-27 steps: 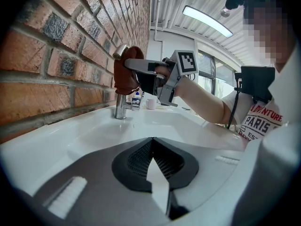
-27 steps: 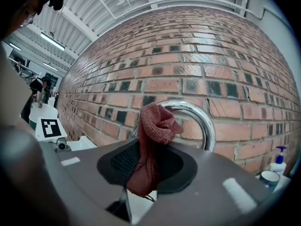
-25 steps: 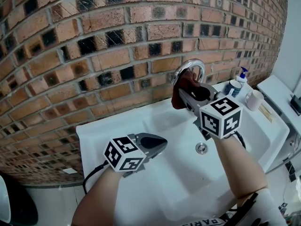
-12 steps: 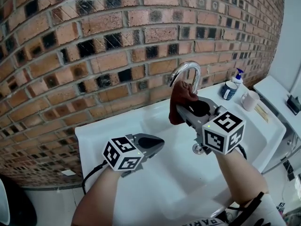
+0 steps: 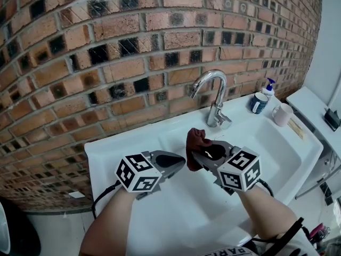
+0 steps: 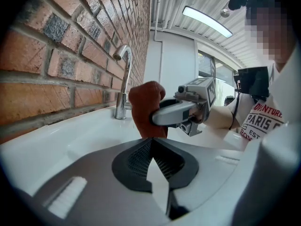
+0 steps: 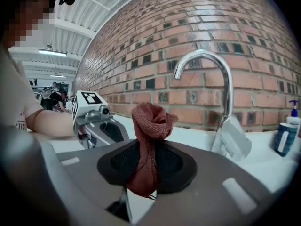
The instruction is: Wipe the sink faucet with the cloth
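Right gripper jaws clamp the rust-red cloth above the sink, apart from the chrome faucet; left gripper pinched together, empty; no wiping contact now, completion unclear.

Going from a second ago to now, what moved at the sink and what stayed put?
The right tool, still shut on the cloth, pulled away from the faucet spout, back toward the person and down over the sink. The cloth no longer touches the faucet. Nothing was let go. The left tool stayed shut and empty over the left of the basin.
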`<action>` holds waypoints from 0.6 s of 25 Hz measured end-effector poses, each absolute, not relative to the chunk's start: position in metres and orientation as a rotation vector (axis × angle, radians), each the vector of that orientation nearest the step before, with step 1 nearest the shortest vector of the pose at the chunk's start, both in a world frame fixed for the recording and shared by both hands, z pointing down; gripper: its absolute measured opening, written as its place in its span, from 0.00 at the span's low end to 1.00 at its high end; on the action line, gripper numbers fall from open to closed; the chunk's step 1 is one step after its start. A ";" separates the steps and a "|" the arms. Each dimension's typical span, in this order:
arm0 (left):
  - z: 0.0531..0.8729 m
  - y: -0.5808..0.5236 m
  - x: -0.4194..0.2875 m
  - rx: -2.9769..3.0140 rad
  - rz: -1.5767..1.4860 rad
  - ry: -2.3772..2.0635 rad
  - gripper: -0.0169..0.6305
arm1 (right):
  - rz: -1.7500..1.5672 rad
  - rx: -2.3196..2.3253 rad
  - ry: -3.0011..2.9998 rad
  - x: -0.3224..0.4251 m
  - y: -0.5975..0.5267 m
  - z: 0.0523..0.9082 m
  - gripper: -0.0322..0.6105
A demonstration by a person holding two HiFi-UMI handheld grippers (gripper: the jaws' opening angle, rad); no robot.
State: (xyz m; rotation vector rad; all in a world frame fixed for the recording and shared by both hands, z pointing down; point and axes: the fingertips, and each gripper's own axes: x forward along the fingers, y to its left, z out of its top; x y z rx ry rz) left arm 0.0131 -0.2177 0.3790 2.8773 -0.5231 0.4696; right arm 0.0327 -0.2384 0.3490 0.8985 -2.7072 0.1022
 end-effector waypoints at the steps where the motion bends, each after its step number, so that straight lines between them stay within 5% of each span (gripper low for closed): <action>1: 0.379 -0.218 0.013 2.877 0.470 -0.525 0.04 | 0.103 0.873 -2.695 0.031 -0.238 0.357 0.20; 15: 0.379 -0.219 0.014 2.879 0.471 -0.528 0.04 | 0.164 0.753 -2.682 0.033 -0.236 0.383 0.18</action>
